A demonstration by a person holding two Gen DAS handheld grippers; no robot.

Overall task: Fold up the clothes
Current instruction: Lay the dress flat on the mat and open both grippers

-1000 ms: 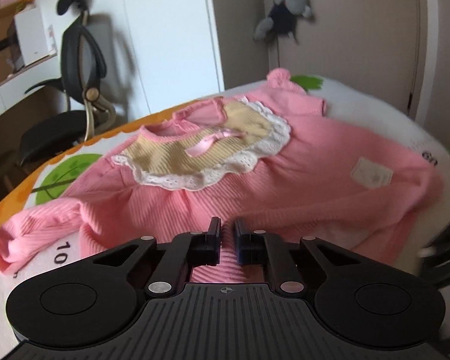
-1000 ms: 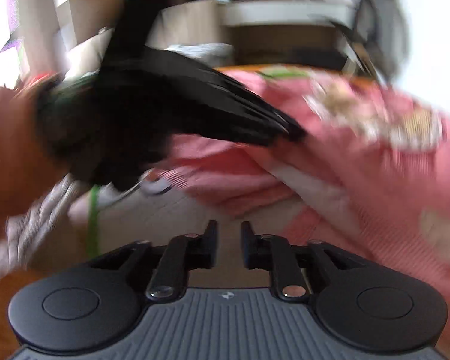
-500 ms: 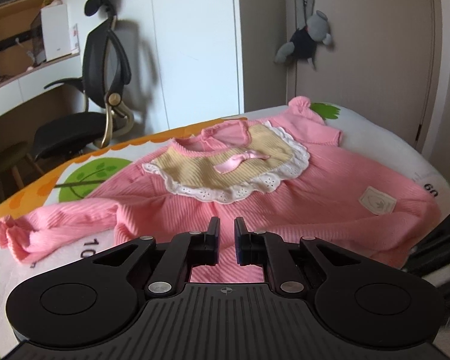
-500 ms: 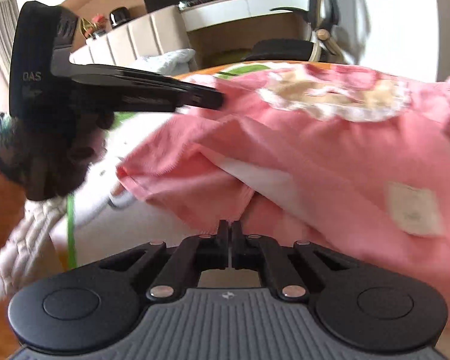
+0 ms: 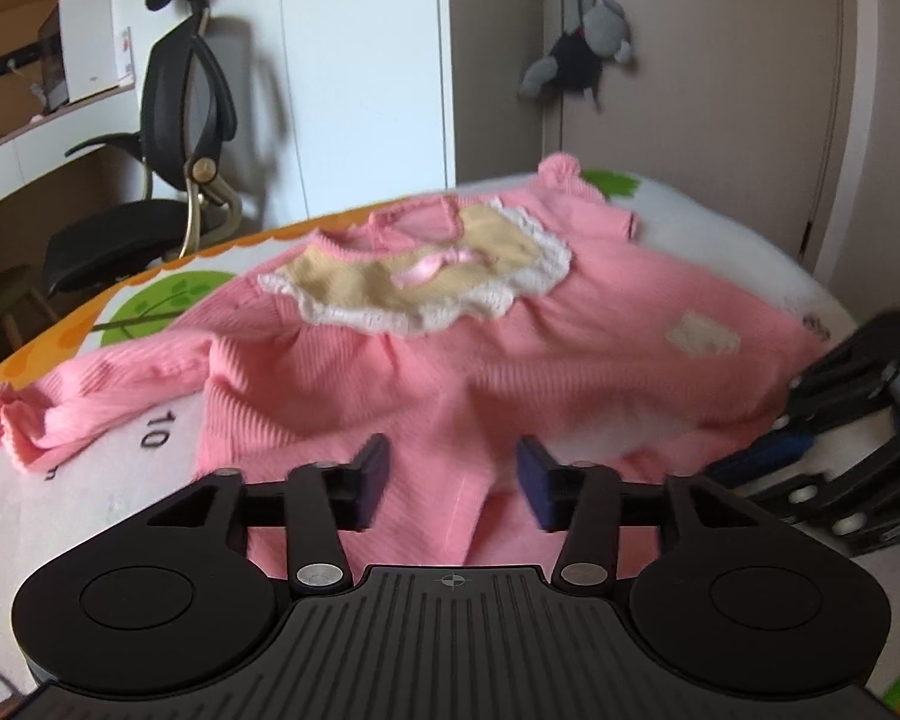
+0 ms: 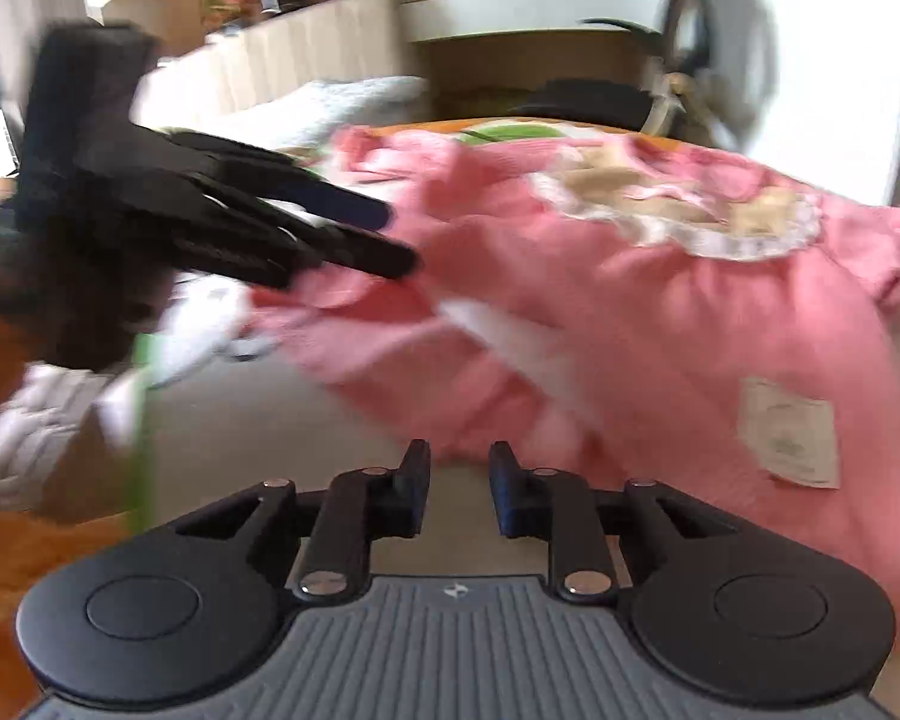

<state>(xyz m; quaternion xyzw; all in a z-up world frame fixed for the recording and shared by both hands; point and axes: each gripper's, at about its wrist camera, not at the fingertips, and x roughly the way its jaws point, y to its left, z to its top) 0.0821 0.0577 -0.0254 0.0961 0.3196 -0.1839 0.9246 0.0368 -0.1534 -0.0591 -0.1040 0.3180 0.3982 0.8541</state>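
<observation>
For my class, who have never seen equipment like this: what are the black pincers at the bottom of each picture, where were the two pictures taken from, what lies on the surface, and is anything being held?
There is no robot. A person holds a two-finger black gripper in each hand, and a wide-angle camera on each looks along its fingers. One picture comes from the left gripper, the other from the right gripper; each also shows the other gripper from the side.

On the printed play mat lies a pink ribbed baby garment with a cream lace-edged bib and a small pink bow. One sleeve stretches out sideways.

Both grippers stand open at the garment's lower hem and hold nothing. The pictures are somewhat blurred by motion.
</observation>
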